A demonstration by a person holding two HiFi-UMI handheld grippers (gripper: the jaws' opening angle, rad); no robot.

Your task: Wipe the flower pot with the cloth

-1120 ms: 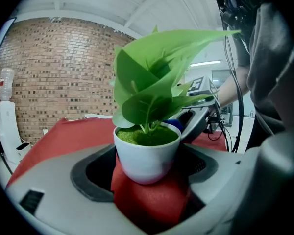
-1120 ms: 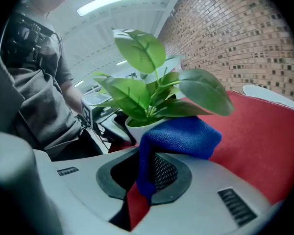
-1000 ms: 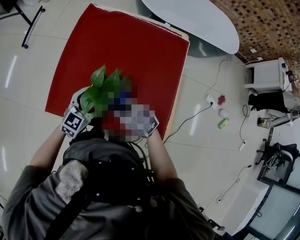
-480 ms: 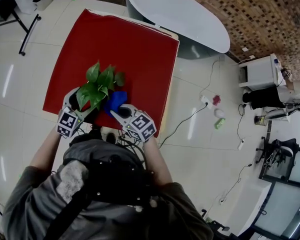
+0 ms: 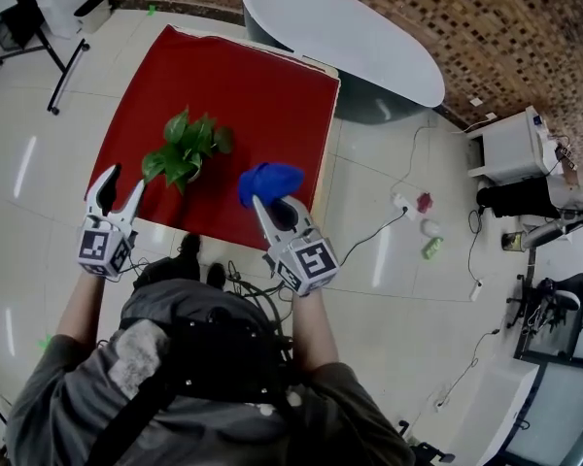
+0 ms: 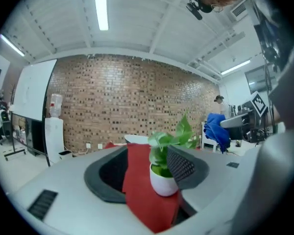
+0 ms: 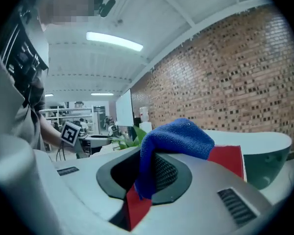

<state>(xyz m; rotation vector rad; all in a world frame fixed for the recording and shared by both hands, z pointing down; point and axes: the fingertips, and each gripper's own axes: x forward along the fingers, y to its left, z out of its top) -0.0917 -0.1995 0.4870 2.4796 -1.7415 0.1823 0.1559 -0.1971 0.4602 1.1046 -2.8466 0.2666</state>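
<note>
A small white flower pot [image 6: 162, 182] with a green leafy plant [image 5: 185, 149] stands on the red table [image 5: 262, 95]; in the head view the leaves hide most of the pot. My left gripper [image 5: 122, 184] is held off the table's near left edge, apart from the pot. It is open, its jaws have just been closing, and nothing is between them [image 6: 147, 166]. To the right of the plant, my right gripper [image 5: 269, 205] is shut on a blue cloth [image 5: 269, 180], which drapes over its jaws [image 7: 174, 141].
A white oval table [image 5: 350, 27] stands beyond the red table's far right corner. Cables [image 5: 369, 231] and small items [image 5: 429, 223] lie on the tiled floor to the right, near a white cabinet [image 5: 510, 149]. A black stand [image 5: 63, 56] is at far left.
Both grippers have drawn back and up from the plant. The left one moved out to the left, away from the pot. The right one carried the blue cloth off to the plant's right.
</note>
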